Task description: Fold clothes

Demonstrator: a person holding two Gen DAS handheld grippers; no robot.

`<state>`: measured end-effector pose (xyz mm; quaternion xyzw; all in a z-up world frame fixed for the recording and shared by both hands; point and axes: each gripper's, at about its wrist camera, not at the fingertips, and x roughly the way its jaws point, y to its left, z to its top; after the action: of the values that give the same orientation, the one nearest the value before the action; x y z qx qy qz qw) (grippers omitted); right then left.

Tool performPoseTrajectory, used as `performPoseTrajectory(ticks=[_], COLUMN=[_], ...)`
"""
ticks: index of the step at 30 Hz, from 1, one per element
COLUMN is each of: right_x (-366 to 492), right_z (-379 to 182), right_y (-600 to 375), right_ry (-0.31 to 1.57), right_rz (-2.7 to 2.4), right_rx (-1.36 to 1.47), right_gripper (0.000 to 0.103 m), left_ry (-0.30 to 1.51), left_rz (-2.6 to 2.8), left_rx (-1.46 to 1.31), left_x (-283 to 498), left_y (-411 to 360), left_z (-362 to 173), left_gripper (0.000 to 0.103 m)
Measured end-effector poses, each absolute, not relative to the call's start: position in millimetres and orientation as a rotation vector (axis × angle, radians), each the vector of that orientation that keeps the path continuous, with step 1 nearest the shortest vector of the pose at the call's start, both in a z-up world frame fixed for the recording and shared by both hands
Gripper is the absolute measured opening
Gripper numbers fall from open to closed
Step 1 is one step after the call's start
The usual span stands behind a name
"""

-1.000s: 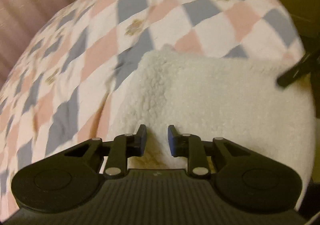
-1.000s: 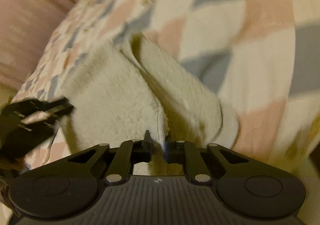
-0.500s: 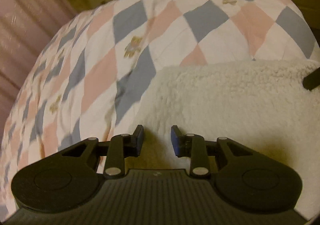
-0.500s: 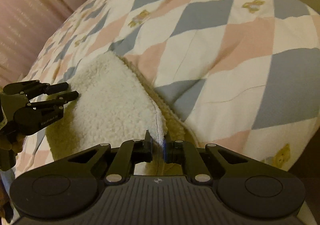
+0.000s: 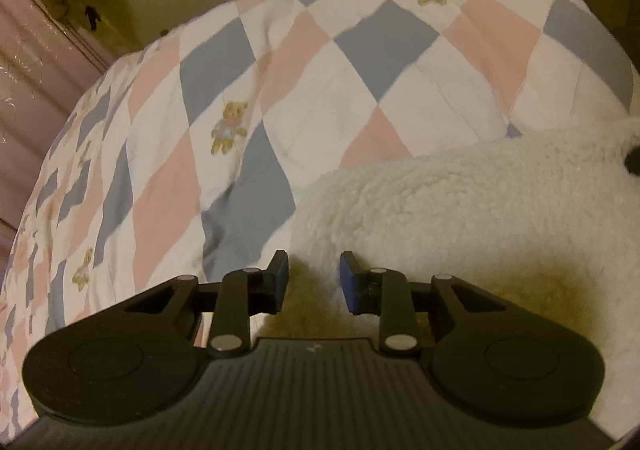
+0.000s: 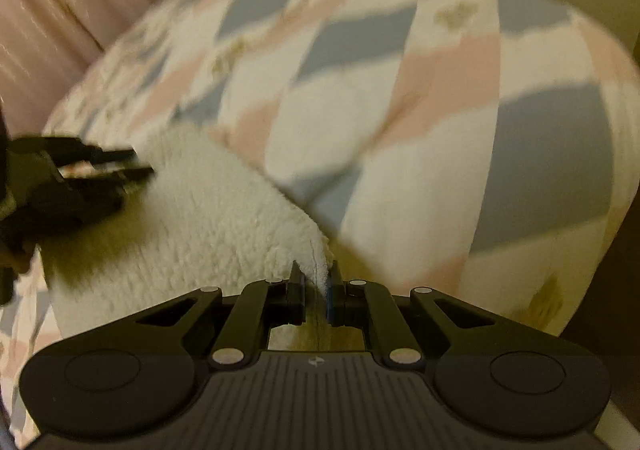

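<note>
Two grippers: my right gripper (image 6: 316,292) pinches the soft, fluffy fleece garment (image 6: 208,217) by its corner, my left gripper (image 5: 313,282) gapes empty beside its edge.

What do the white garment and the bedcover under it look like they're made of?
White garment: seemingly sherpa-style fleece, matte, with a nubby curled pile; the right tongs pinch its edge. Bedcover: smooth woven fabric, likely cotton, printed with diamonds and teddy bears, faintly creased.
</note>
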<state>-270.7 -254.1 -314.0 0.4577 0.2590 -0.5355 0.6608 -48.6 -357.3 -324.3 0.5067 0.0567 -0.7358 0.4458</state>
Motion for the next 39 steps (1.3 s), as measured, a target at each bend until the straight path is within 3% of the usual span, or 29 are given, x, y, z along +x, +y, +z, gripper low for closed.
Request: performPoseTrajectory(ticks=[3, 7, 12, 15, 17, 19, 21, 24, 31, 39], right_x=[-270.1, -269.9, -234.7, -214.9, -213.6, -215.3, -218.3, -224.0, -206.6, -207.2], right_z=[-334.8, -327.9, -283.3, -317.1, -331.7, -337.0, -337.3, -340.8, -349.9, -337.0], right_y=[-262.9, -271.2, -249.5, -243.9, -244.2, -246.9, -250.7, -249.6, -251.2, -245.2], right_ry=[0.667, 0.707, 0.676, 0.786, 0.811, 0.811, 0.825, 0.813, 0.845, 0.856], right_rz=[-1.138, -1.258, -1.222, -1.122, -1.110, -1.108, -1.106, -1.103, -1.088, -1.186], right_rx=[1.123, 1.141, 0.813, 0.866, 0.898, 0.914, 0.922, 0.945, 0.854, 0.846], right_gripper=[0.012, 0.046, 0.045, 0.043, 0.047, 0.051, 0.054, 0.056, 0.063, 0.066], left_ry=[0.154, 0.095, 0.100, 0.088, 0.104, 0.168, 0.247, 0.328, 0.189, 0.351], left_rz=[-1.819, -1.833, -1.846, -1.846, -1.839, -1.846, -1.845, -1.834, -1.693, -1.764], left_rx=[1.282, 1.324, 1.313, 1.329, 1.322, 1.252, 1.167, 1.126, 1.339, 1.026], left_x=[-46.9, -52.0, -48.7, -49.3, -47.5, -36.8, -19.9, -0.4, -12.7, 30.2], left_y=[-361.8, -359.4, -359.5, -358.5, -357.6, -351.6, -337.9, -314.5, -306.1, -289.2], left_z=[-336.9, -346.2, -345.6, -344.6, -335.2, -312.7, -289.5, -277.1, -362.9, -286.5], left_gripper=[0.025, 0.019, 0.019, 0.020, 0.021, 0.014, 0.000, 0.001, 0.000, 0.003])
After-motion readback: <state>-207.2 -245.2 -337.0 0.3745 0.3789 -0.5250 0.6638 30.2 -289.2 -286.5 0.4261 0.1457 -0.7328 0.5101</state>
